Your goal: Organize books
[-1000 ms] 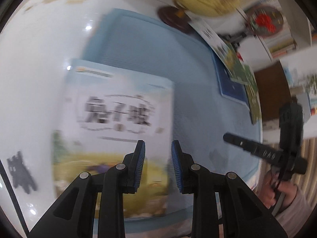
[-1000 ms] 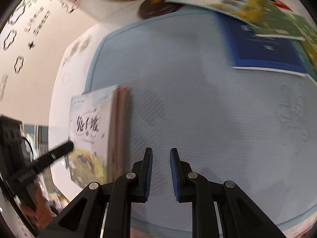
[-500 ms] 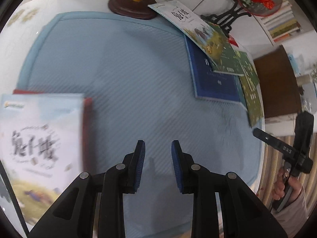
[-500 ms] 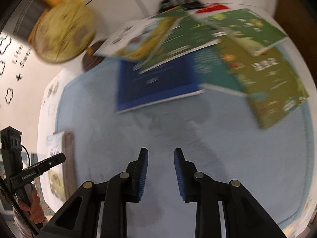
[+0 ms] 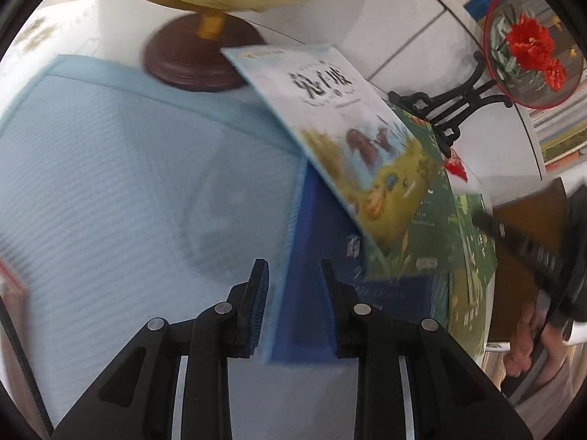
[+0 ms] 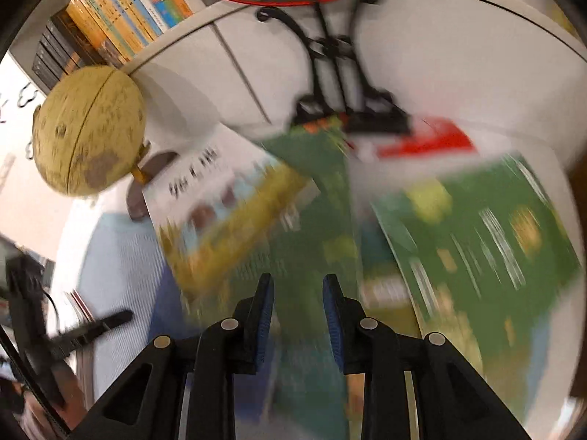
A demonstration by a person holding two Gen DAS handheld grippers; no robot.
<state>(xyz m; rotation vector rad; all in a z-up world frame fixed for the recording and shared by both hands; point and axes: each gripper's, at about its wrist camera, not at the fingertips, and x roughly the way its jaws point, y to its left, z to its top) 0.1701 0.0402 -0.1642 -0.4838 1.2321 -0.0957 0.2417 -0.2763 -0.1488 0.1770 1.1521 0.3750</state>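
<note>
Both views have swung off the stacked books onto the scattered pile at 1 o'clock; left hand-held gripper [image 5: 294, 302] and right hand-held gripper [image 6: 298, 313], narrowly spread and empty, should slow, straddling the glossy dark-blue softcover book [image 5: 315, 253] edge before pinching.

You can make out large black Chinese characters on the white top of the picture book [image 5: 341, 110] lying right of the globe's base, too blurred to read; the shelved book spines [image 6: 121, 18] bear print too small.
</note>
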